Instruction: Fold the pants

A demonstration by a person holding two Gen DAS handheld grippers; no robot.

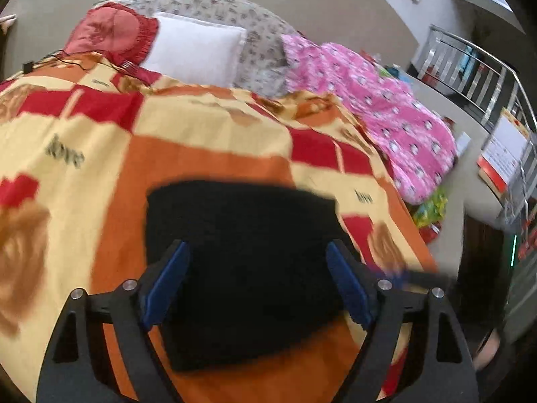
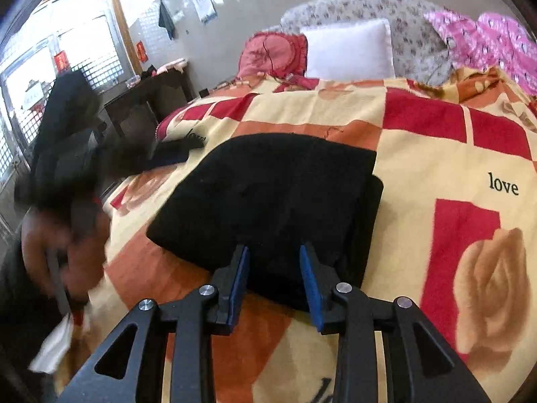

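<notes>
Left wrist view: the left gripper (image 1: 258, 268) hovers low over the folded black pants (image 1: 241, 268), its blue-padded jaws spread wide and holding nothing. The pants form a matte, soft rectangular pad lying flat on the fleecy red, orange and cream blanket (image 1: 201, 141).

Right wrist view: the right gripper (image 2: 274, 268) points at the near edge of the pants (image 2: 268, 194), jaws parted and empty. A white pillow (image 2: 349, 50) stands behind.
</notes>
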